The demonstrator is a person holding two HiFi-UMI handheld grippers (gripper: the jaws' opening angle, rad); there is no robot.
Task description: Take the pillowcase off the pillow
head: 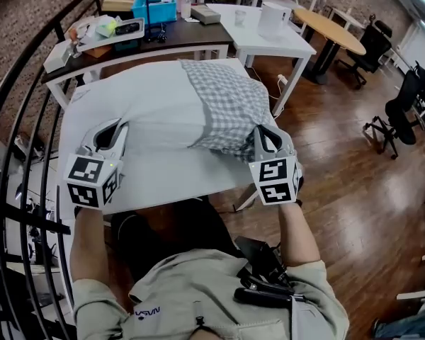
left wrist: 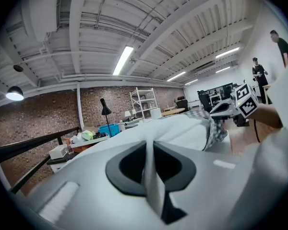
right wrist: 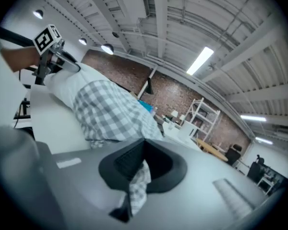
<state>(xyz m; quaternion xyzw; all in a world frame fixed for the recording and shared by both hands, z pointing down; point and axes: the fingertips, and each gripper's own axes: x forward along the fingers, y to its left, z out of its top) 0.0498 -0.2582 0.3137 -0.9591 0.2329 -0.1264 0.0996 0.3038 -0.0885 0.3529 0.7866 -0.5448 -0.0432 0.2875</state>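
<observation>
As the soft, light checked pillowcase lies half on the white pillow on the table, the right gripper is clamped on its loose edge, the left gripper on the pillow's limp cloth

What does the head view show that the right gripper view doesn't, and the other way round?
Only the head view: the person's beige shirt, the brown wooden floor and a black office chair. Only the right gripper view: a fold of the grey-and-white checked pillowcase pinched in the shut jaws of the right gripper, and a ceiling strip light. Both: the pillowcase partly covering the white pillow on the white table, and the left gripper at the pillow's bare end.
</observation>
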